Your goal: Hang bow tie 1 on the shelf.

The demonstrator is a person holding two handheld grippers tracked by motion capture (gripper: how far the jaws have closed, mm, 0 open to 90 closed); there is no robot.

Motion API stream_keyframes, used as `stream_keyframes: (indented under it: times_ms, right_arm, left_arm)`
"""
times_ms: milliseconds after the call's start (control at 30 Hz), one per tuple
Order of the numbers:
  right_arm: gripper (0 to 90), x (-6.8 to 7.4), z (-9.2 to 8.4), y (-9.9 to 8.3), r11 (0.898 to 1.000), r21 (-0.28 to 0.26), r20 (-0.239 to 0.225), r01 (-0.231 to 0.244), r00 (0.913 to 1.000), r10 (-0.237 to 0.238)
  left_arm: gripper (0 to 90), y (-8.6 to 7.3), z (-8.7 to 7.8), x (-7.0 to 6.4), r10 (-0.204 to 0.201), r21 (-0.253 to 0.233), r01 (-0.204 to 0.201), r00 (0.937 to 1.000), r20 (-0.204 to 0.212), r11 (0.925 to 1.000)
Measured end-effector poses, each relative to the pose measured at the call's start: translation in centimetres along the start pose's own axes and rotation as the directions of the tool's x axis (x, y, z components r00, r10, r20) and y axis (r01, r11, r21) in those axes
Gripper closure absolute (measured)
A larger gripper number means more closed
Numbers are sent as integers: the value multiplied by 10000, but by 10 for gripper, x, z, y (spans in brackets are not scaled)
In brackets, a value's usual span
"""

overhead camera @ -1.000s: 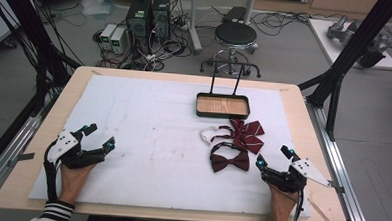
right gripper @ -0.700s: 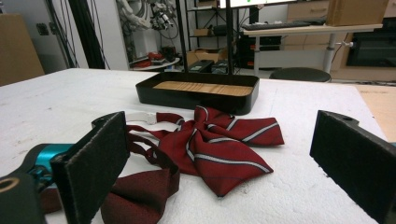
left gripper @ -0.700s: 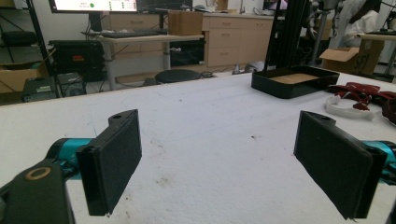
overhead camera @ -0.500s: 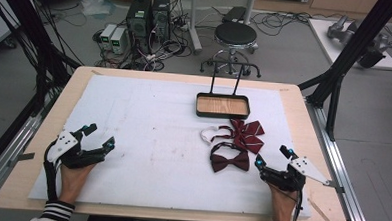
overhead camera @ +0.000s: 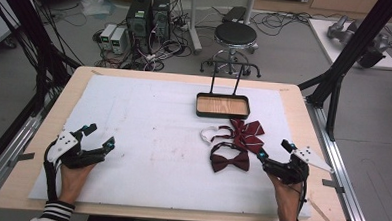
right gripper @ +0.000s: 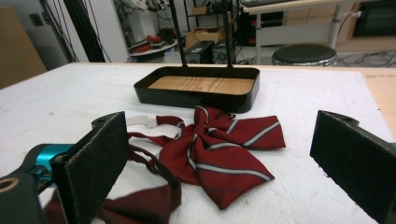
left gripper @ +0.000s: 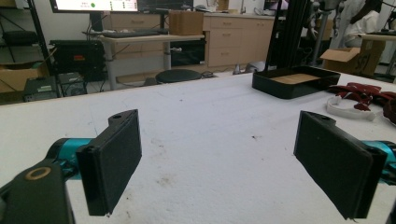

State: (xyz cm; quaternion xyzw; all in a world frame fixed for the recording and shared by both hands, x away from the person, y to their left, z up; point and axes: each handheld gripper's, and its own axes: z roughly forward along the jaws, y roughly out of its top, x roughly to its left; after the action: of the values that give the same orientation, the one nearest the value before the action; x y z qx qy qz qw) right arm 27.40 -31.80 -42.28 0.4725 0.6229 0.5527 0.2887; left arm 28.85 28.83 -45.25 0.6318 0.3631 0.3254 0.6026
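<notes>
Here right gripper (overhead camera: 273,152) gapes beside the bow ties (overhead camera: 230,161), lined up to grab; left gripper (overhead camera: 98,138) idles wide open.

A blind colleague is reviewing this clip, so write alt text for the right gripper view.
The open right hand-held gripper points at a striped dark red fabric bow tie lying on the white table cover. Behind it sits a shallow black tray with a wooden floor.

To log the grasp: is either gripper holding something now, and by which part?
Nothing is held. The left gripper and the right gripper both have open, empty jaws.
</notes>
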Motion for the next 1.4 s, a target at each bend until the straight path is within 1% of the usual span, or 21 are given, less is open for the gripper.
stream_keyframes:
  times_ms: [100, 167, 233, 267, 300, 333, 433, 500, 533, 567, 633, 700, 833, 900, 1000, 1033, 1200, 1233, 1300, 1367, 1400]
  right_arm:
    - [38, 0, 2, 6, 9999, 141, -36, -39, 10000, 40]
    - [38, 1, 7, 16, 9988, 487, -82, -1, 10000, 5]
    - [38, 1, 9, 19, 9980, 634, -77, 11, 10000, -6]
    - [38, 2, 14, 26, 9957, 921, -123, 17, 9999, -5]
    - [38, 2, 14, 26, 9957, 921, -123, 17, 9999, -5]
    - [38, 2, 19, 32, 9937, 1117, -244, 107, 9997, -81]
    - [39, 5, 25, 40, 9907, 1331, -516, 265, 9985, -198]
    - [45, 7, 30, 44, 9855, 1629, -559, 472, 9977, -386]
    - [45, 7, 30, 44, 9855, 1629, -559, 472, 9977, -386]
    - [48, 8, 36, 49, 9795, 1911, -489, 637, 9973, -553]
    - [56, 9, 41, 53, 9755, 2090, -527, 687, 9969, -589]
    - [56, 11, 47, 57, 9676, 2398, -463, 793, 9965, -702]
    - [57, 13, 60, 64, 9568, 2817, -593, 714, 9966, -569]
    - [60, 14, 63, 65, 9548, 2888, -622, 704, 9966, -546]
    - [61, 15, 75, 69, 9391, 3360, -637, 721, 9965, -538]
    - [62, 16, 78, 70, 9367, 3420, -649, 757, 9963, -568]
    - [72, 19, 95, 73, 9003, 4236, -721, 996, 9945, -761]
    - [72, 19, 95, 73, 9003, 4236, -721, 996, 9945, -761]
    - [73, 19, 102, 73, 8942, 4391, -693, 875, 9956, -633]
    - [81, 18, 106, 72, 8842, 4597, -592, 825, 9963, -622]
    - [131, 18, 108, 72, 8795, 4695, -576, 776, 9967, -572]
  left_arm:
    - [154, 0, 0, 0, 1, 13, -1, 10000, 3, 10000]
    - [154, 0, 0, 0, 4, 12, -4, 10000, 4, 10000]
    - [154, 0, 0, 0, -5, 10, 5, 10000, 5, 10000]
    - [154, 0, 0, 0, 5, 10, -5, 10000, 1, 10000]
    - [154, 0, 0, 0, 5, 10, -5, 10000, 1, 10000]
    - [154, 0, 0, 0, -4, 3, 4, 10000, -1, 10000]
    - [154, 0, 0, 0, 1, 13, -1, 10000, -1, 10000]
    - [154, 0, 0, 0, -4, 15, 4, 10000, -4, 10000]
    - [154, 0, 0, 0, -1, 16, 1, 10000, -5, 10000]
    - [155, 0, 0, 0, -3, 14, 3, 10000, -5, 10000]
    - [154, 0, 0, 0, 2, 16, -2, 10000, -4, 10000]
    - [154, 0, 0, 0, 0, 15, 0, 10000, -5, 10000]
    - [154, 0, 0, 0, 1, 17, -1, 10000, -4, 10000]
    - [154, 0, 0, 0, 0, 13, 0, 10000, -4, 10000]
    - [154, 0, 0, 0, -5, 14, 5, 10000, -4, 10000]
    - [154, 0, 0, 0, -10, 7, 10, 10000, 1, 10000]
    - [154, 0, 0, 0, -6, 6, 6, 10000, 1, 10000]
    - [154, 0, 0, 0, -6, 6, 6, 10000, 1, 10000]
    - [154, 0, 0, 0, -9, 3, 9, 10000, 4, 10000]
    - [154, 0, 0, 0, -9, 5, 9, 10000, 2, 10000]
    - [154, 0, 0, 0, -31, 7, 31, 10000, -3, 10000]
